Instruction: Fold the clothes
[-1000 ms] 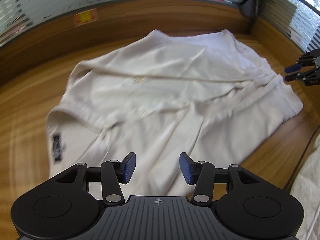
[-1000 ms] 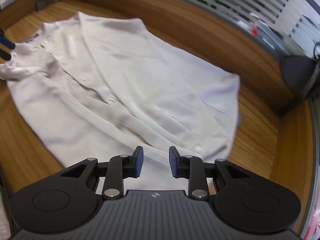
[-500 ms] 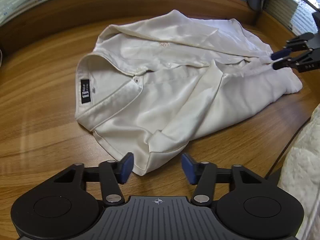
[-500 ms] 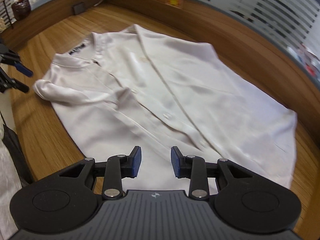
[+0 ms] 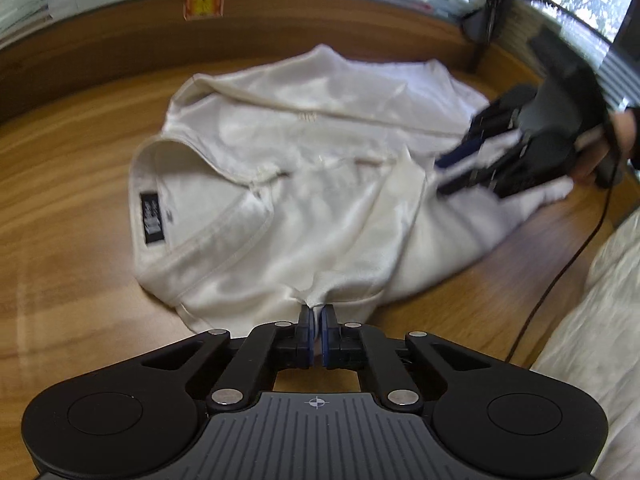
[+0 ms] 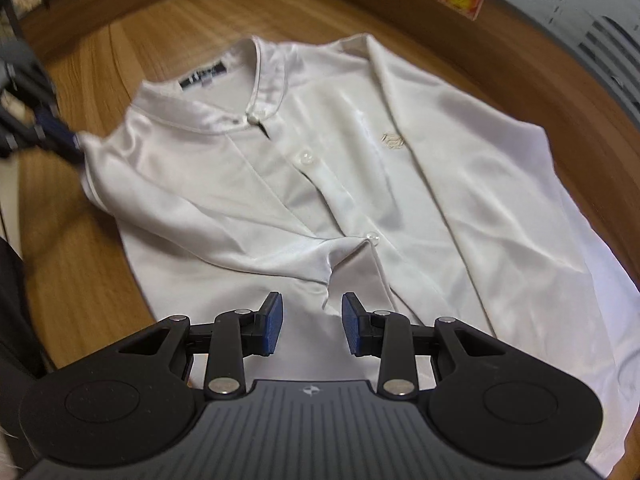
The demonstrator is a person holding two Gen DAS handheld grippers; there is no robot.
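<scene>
A white satin shirt (image 5: 320, 200) lies front up on the wooden table (image 5: 60, 220), its collar with a black label (image 5: 153, 222) to the left. My left gripper (image 5: 317, 320) is shut on the near edge of a folded sleeve. In the right wrist view the same left gripper (image 6: 64, 142) pinches the sleeve end at far left. My right gripper (image 6: 312, 328) is open and hovers low over the shirt (image 6: 400, 200) near its button placket, with a raised fold of cloth just ahead of its fingers. From the left wrist view, the right gripper (image 5: 448, 174) reaches over the shirt's far side, blurred.
A raised wooden rim (image 5: 360, 20) with an orange sticker (image 5: 203, 5) bounds the table's far side. A black cable (image 5: 560, 272) runs along the right. More white cloth (image 5: 600, 340) lies at the right edge. A person's hand (image 5: 618, 136) holds the right gripper.
My left gripper has come forward and shut on the sleeve edge. The right gripper has moved in over the shirt's middle, and its fingers stand wider apart.
</scene>
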